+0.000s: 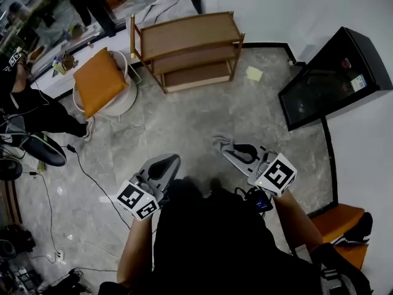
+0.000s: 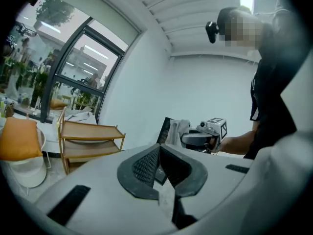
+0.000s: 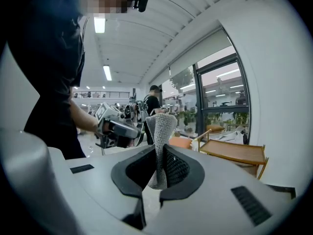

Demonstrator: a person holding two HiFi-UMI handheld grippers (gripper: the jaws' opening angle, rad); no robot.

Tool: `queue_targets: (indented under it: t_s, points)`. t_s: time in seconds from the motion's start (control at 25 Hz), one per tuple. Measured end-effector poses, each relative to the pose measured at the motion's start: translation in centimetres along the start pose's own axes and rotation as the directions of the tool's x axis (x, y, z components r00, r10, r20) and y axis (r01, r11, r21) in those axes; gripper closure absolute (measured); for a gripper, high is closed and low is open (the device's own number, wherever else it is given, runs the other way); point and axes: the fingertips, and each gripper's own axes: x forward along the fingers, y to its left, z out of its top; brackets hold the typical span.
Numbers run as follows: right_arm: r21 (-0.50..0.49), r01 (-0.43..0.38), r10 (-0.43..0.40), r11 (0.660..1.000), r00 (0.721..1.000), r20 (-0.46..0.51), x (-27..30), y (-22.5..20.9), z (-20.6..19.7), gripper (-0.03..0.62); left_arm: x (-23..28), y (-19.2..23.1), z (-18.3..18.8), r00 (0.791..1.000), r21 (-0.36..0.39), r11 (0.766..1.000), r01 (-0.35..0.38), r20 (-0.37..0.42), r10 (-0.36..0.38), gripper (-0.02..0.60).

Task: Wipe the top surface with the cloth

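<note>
The right gripper (image 3: 159, 153) is clenched on the cloth (image 3: 161, 126), a grey, coarse-knit strip. It is pinched upright between the 2 black ribbed pads, and its rounded upper end flares out above them. The left gripper (image 2: 157, 153) is closed too: its 2 dark, mesh-textured pads meet at the tip with nothing between them. Both tools have smooth, pale grey moulded shells, and each carries a white cube printed with black square markers. In the head view the person holds them side by side at waist height, over a floor (image 1: 184, 128) of glossy, grey, veined stone.

The wooden shelf unit (image 1: 187, 51) stands well apart from both grippers, against the white wall. It has 3 flat rectangular tiers of warm brown wood on slim light posts. Its top surface (image 1: 184, 34) is bare, with a low raised rim. The cloth is nowhere near that surface.

Left of the unit sits a round white chair with a plump orange cushion (image 1: 98, 82). To the right a black, glass-fronted cabinet (image 1: 331, 72) leans into the corner. A small pale yellow square (image 1: 253, 74) lies flat on the floor between it and the unit.
</note>
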Motion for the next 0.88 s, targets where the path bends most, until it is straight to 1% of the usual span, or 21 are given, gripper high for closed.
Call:
queue_targets:
  t_s: [0.12,0.2,0.28,0.4,0.44,0.64,0.76,0.88]
  points:
    - [0.050,0.008,-0.008,0.999,1.000,-0.002,0.8,-1.4,-0.5,0.562,0.2,1.3,-1.1,1.000,-0.029,0.999,-0.014,-0.028,0.013,0.569]
    - [0.060,0.011,-0.010,0.998,1.000,-0.008,2.1,-2.7,-0.6,0.562,0.5,2.9,-1.3,0.999,-0.045,0.999,-0.018,-0.030,0.017,0.569]
    - [0.058,0.016,-0.015,0.998,1.000,-0.018,3.7,-4.2,-0.6,0.562,1.2,5.1,-0.9,1.000,-0.078,0.997,-0.020,0.003,0.021,0.569]
    - [0.066,0.032,-0.030,0.997,0.999,-0.031,6.3,-6.7,-0.2,0.562,2.2,9.0,0.8,0.997,-0.148,0.989,-0.006,0.080,0.018,0.569]
    - [0.070,0.035,-0.033,0.997,0.999,-0.033,7.4,-7.6,0.1,0.562,2.5,10.4,1.4,0.996,-0.154,0.988,-0.002,0.090,0.016,0.569]
    - [0.087,0.039,-0.035,0.995,0.998,-0.056,13.7,-12.3,2.0,0.562,3.7,18.2,5.4,0.994,-0.131,0.991,0.011,0.109,0.004,0.569]
    - [0.124,0.075,-0.068,0.989,0.996,-0.061,17.7,-14.9,3.7,0.562,3.6,22.9,7.3,0.993,-0.133,0.991,0.003,0.116,0.013,0.569]
    - [0.126,0.124,-0.115,0.984,0.991,-0.073,20.8,-17.3,5.1,0.562,3.8,27.2,8.4,0.994,-0.133,0.991,0.000,0.109,0.015,0.569]
